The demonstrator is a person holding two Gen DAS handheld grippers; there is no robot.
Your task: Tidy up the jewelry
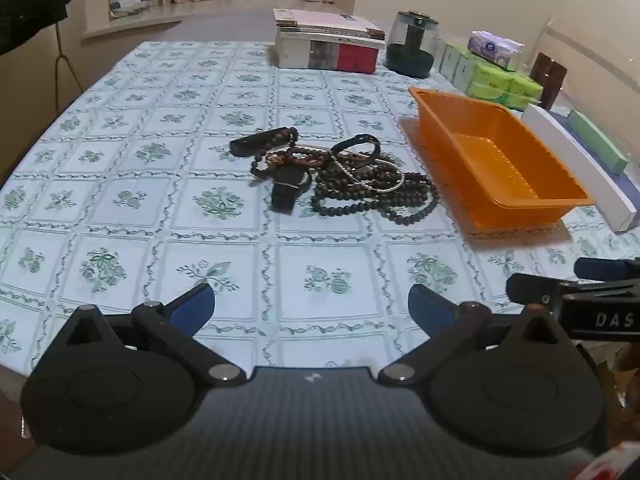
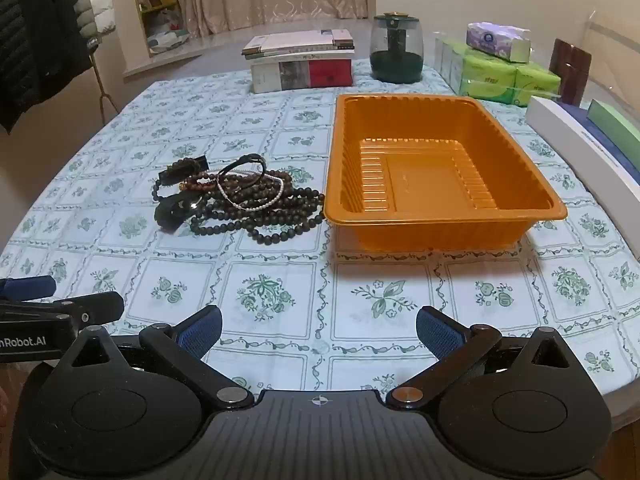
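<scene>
Dark beads [image 2: 256, 212] tangle, strands indistinguishable, beside orange tray [image 2: 440, 216]; left claw [image 1: 311, 308] and right claw [image 2: 319, 330] gape empty.

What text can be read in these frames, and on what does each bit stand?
"DAS": right hand-held gripper, body, cut off at frame edge.
"nRobot.AI": left hand-held gripper, body, cut off.
Print on the books, purple tissue pack and green tissue packs: too blurred to read.

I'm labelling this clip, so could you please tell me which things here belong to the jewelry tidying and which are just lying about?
Belongs to the job:
jewelry pile of bead strings, bracelets and bands
empty orange tray

Just lying about:
stack of books
dark green jar
tissue packs
white box
</scene>
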